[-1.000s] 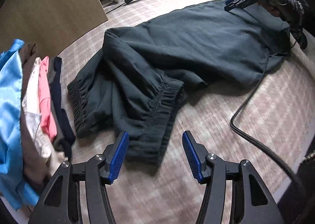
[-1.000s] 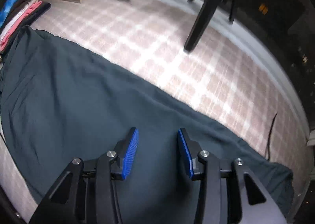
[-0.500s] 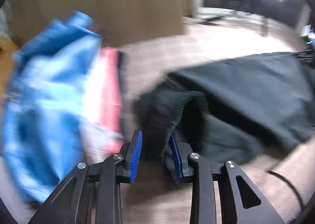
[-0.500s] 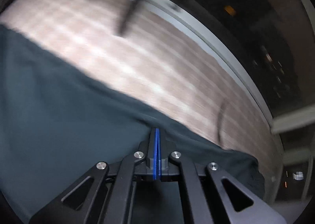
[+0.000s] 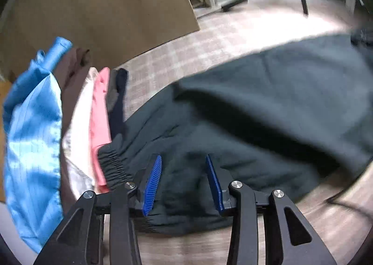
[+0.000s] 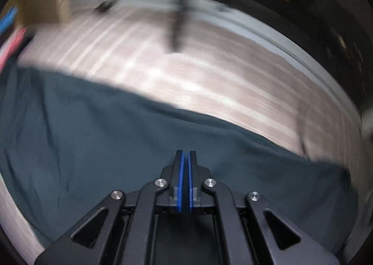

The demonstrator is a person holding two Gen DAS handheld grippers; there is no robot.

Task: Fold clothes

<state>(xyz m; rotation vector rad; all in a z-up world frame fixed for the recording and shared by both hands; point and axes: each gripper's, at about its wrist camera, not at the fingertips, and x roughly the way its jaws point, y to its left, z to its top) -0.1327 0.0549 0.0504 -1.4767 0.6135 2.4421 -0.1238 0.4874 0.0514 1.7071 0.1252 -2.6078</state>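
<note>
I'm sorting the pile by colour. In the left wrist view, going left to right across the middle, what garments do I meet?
Blue satin garment → brown garment → white garment → pink garment → navy garment → dark green sweatpants.

pale checked floor point(image 5: 244, 38) — brown board point(image 5: 105, 6) — dark window point(image 6: 314, 15)

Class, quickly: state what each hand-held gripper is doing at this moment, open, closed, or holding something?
Left hand-held gripper: jaws opening, dark sweatpants bunched between them, not pressed.
Right hand-held gripper: closed; whether it pinches the fabric cannot be told.
</note>
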